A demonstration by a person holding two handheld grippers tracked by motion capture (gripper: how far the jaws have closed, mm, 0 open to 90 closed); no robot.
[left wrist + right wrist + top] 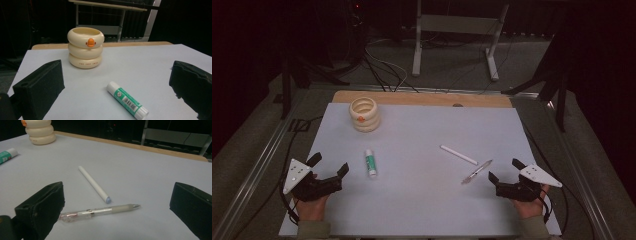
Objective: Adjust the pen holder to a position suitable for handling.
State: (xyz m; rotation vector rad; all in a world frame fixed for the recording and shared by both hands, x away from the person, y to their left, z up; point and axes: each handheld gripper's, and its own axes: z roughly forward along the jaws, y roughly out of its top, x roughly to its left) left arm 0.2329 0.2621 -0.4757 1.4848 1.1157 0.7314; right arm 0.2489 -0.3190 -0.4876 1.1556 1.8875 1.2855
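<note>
Nearest, the clear pen lies between the right gripper's spread, empty jaws; the left gripper, likewise released, faces the glue stick; close squarely across each barrel near the table's front edge.

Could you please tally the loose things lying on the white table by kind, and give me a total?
Cream ringed plastic holder with an orange duck bill: 1
Green-and-white glue stick: 1
Slim white capped pen: 1
Clear plastic ballpoint pen: 1
Total: 4
</note>
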